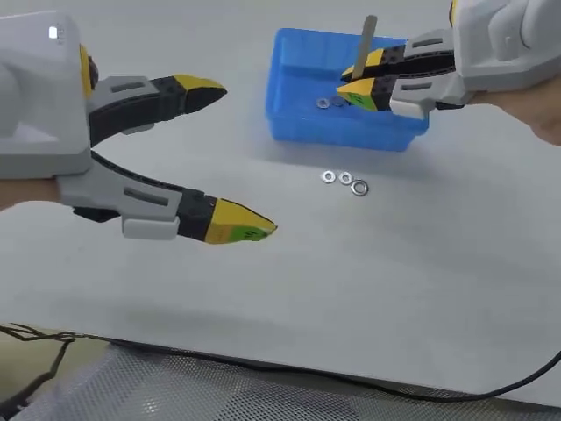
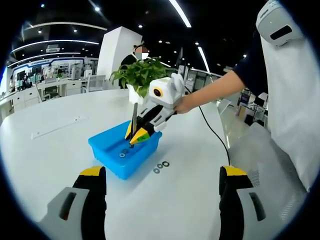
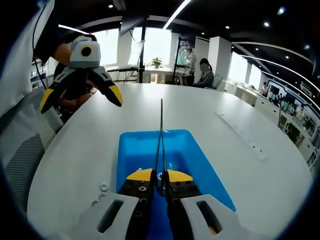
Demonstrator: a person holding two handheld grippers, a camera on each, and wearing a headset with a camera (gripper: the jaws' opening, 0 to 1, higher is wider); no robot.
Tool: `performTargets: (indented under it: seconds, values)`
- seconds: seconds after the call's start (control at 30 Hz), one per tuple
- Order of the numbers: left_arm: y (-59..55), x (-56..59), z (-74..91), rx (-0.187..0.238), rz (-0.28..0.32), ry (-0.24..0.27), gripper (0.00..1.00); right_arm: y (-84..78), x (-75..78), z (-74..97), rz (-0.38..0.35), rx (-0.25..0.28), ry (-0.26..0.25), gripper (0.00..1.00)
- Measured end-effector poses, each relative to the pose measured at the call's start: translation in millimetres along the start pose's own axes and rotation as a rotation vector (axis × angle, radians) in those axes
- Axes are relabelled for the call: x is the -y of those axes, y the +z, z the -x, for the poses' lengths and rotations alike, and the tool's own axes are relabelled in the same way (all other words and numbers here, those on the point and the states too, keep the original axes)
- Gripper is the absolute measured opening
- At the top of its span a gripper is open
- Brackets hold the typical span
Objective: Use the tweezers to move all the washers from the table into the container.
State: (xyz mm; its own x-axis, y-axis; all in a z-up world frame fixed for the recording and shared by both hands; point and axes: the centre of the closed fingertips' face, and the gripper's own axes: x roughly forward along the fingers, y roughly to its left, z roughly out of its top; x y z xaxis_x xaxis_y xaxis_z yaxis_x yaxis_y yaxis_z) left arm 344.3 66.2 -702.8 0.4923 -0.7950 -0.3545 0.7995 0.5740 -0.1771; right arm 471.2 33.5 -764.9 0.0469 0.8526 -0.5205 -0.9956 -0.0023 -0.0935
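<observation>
On the grey table (image 1: 394, 281) lie three silver ring washers (image 1: 344, 179) — left claw (image 1: 244, 159) gaping, right claw (image 1: 349, 85) pinching tweezers (image 1: 366, 39).

three washers (image 1: 344, 180) beside blue container (image 1: 333, 133)

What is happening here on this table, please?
A person works with two handheld grippers. The right gripper, jaws shut on the tweezers, is above the blue container, where some washers lie. Beside it, three more washers wait on the table. The left gripper hovers open and holds nothing.
</observation>
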Motion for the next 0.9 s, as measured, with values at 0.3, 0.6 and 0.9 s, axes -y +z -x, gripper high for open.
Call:
performTargets:
  seconds: [0.3, 0.6, 0.9]
  values:
    - [-3.9, -2.8, 2.6, -0.011, 0.015, 0.004, 0.99, -8.9, -6.4, -4.6, 0.004, -0.02, 0.019, 0.09]
    - [-2.0, 4.3, -3.1, -0.02, 0.014, -0.003, 0.99, -9.8, -7.0, -5.7, -0.007, -0.012, 0.025, 0.1]
    - [3.4, 19.4, -12.6, -0.031, 0.02, -0.013, 0.99, -8.1, -6.3, -4.7, -0.024, 0.005, 0.021, 0.1]
